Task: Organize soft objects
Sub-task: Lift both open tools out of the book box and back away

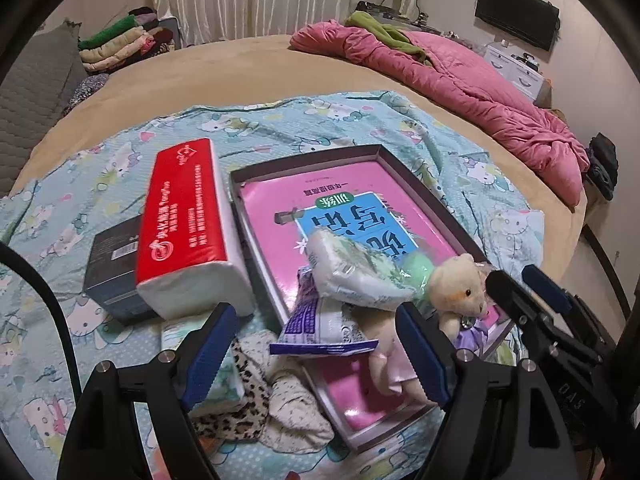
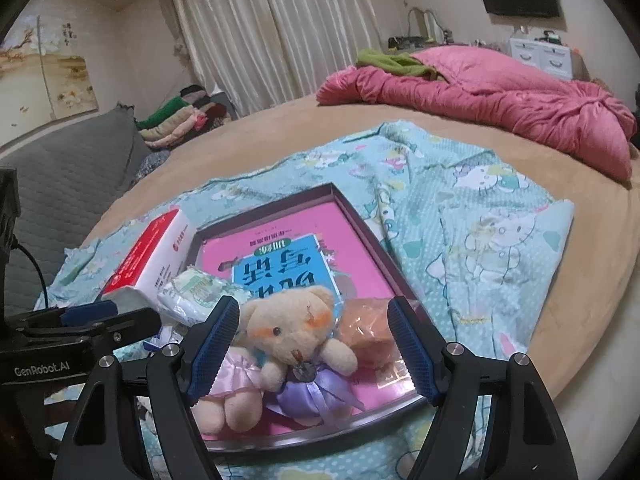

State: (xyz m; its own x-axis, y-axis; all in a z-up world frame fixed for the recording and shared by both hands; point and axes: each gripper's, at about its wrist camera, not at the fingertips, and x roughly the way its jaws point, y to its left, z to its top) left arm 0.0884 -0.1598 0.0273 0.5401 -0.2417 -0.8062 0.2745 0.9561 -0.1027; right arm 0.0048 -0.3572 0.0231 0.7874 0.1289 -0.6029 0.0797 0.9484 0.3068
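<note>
I'm mid-sort into the tray (image 2: 362, 222): right gripper (image 2: 312, 346) fingers wide around the bear (image 2: 292, 332), left gripper (image 1: 316, 356) wide too; next, close on bear.

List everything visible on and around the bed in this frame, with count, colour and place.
tray: 1, dark-rimmed, on the patterned sheet
book: 1, pink and blue, inside the tray
teddy bear: 1, cream, in the tray's near end
tissue packs: 2, white-green and purple, over the tray's near left edge
red tissue pack: 1, left of the tray
dark box: 1, behind the red pack
leopard-print cloth: 1, near edge
orange packet: 1, beside the bear
pink quilt: 1, far right
left gripper: open
right gripper: open around the bear
</note>
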